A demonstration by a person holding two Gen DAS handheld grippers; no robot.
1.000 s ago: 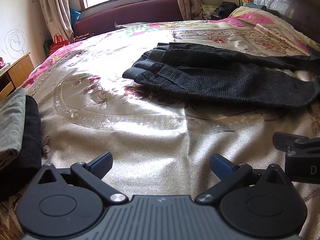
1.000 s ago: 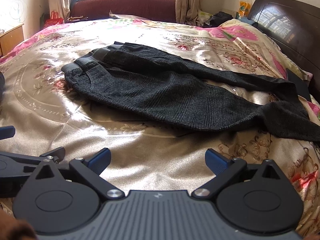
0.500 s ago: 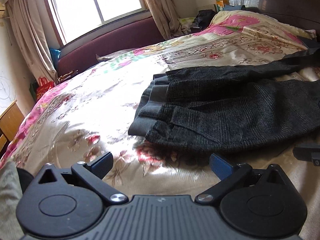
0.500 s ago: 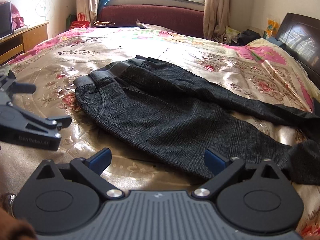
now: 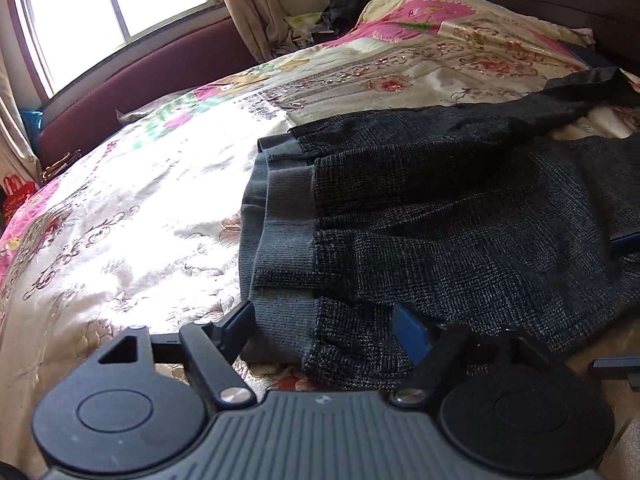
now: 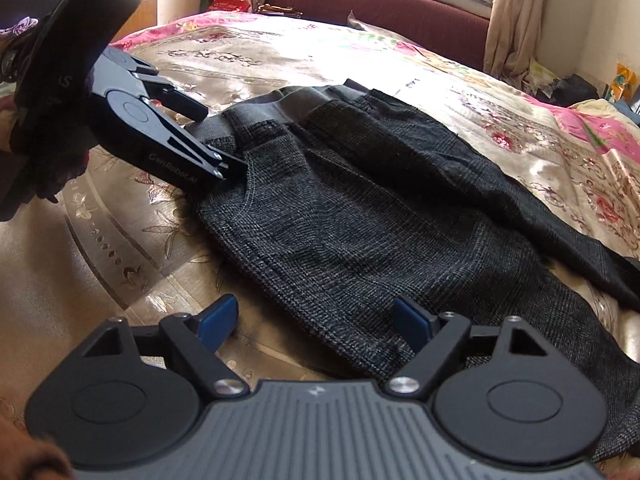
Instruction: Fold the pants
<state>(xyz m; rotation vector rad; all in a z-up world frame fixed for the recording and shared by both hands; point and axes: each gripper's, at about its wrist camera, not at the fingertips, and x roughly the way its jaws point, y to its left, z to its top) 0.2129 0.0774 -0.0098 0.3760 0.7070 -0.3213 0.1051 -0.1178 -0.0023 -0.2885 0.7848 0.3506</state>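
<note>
The pants (image 6: 360,216) lie across the bed (image 6: 120,260), waistband (image 5: 284,204) left; a window (image 5: 112,12) stands behind.

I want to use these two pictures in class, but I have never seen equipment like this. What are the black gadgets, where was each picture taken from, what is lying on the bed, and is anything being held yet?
Each picture comes from a camera on a hand-held two-finger gripper, looking along its fingers. The left gripper straddles the grey waistband of dark pants spread on a flowered bedspread. The right gripper straddles the near edge further along. Both jaws have just been closing, with cloth between them, not yet clamped.
</note>
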